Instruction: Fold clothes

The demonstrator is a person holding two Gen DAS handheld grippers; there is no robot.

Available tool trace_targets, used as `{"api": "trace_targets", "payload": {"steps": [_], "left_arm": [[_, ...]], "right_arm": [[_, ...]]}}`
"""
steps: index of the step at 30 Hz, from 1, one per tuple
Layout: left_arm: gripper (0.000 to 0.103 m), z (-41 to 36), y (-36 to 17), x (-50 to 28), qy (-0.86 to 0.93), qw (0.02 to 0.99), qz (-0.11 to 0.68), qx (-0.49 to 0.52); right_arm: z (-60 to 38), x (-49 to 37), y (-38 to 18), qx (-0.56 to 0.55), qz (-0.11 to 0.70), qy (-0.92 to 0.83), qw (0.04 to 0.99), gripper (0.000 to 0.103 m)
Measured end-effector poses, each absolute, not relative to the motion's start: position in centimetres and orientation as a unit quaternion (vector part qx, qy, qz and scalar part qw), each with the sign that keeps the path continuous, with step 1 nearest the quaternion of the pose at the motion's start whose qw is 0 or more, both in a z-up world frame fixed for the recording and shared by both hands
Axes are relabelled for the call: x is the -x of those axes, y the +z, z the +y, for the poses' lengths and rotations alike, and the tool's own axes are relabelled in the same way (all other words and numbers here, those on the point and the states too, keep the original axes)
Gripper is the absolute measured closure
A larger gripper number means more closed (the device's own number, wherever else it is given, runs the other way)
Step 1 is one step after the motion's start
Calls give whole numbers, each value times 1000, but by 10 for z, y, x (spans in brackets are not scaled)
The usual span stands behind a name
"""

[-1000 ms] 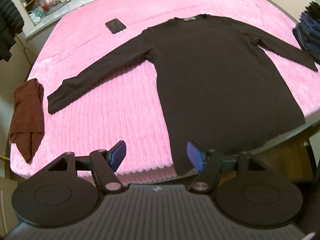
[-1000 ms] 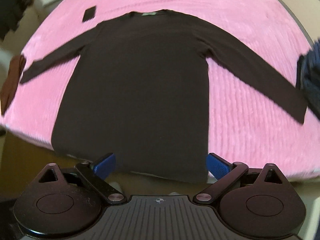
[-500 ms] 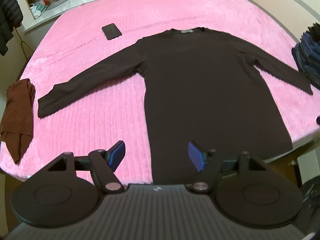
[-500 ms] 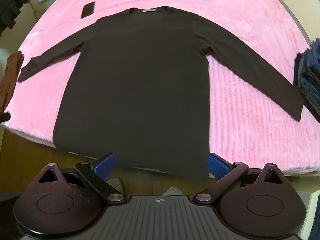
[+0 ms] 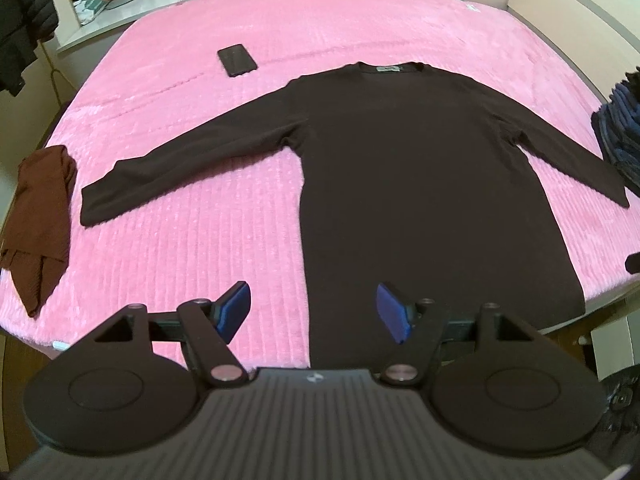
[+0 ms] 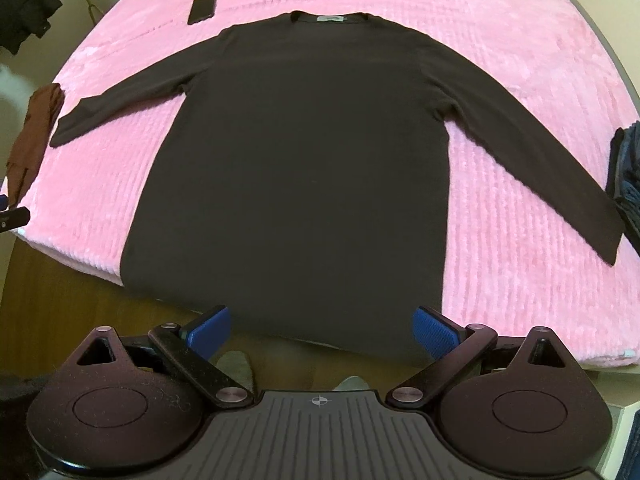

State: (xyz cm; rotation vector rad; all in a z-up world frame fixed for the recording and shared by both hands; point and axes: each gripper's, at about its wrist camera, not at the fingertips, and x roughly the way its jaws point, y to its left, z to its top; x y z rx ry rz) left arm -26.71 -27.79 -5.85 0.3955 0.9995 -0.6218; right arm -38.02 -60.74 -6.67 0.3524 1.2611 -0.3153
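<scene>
Pink ribbed bedding (image 5: 192, 248) covers the bed ahead of both tools, with a dark long-sleeved sweater (image 5: 420, 184) spread flat on it, sleeves out to either side, collar at the far end and hem at the near edge just beyond the fingertips. Left gripper (image 5: 313, 312) and right gripper (image 6: 322, 330) each hang with jaws spread wide, holding nothing and clear of the cloth. Further off lie a black phone (image 5: 237, 60) ahead-left, a rust-brown garment (image 5: 38, 216) at far left, and a stack of dark blue clothes (image 6: 626, 176) at far right.
</scene>
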Motion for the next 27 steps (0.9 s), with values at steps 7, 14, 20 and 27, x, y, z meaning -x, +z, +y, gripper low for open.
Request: {"api": "trace_targets", "payload": {"steps": [7,14,20,27], "left_arm": [[37,-267,-58,266,-282,817,470,-177],[37,-254,-58,266,-273,821,470,-175],[37,-243,-53,258,-272,825,463,-173],[37,-233,-52,244,-266,830,456,-181]], "right_arm": [[-601,375,-66,-162,578,-144,787,3],[-596,373,-62,-174,561,-156,794,3],[-593,369,-57,-181,540,-171,804,3],[-592,357,-49,-183,513,-167,822,3]]}}
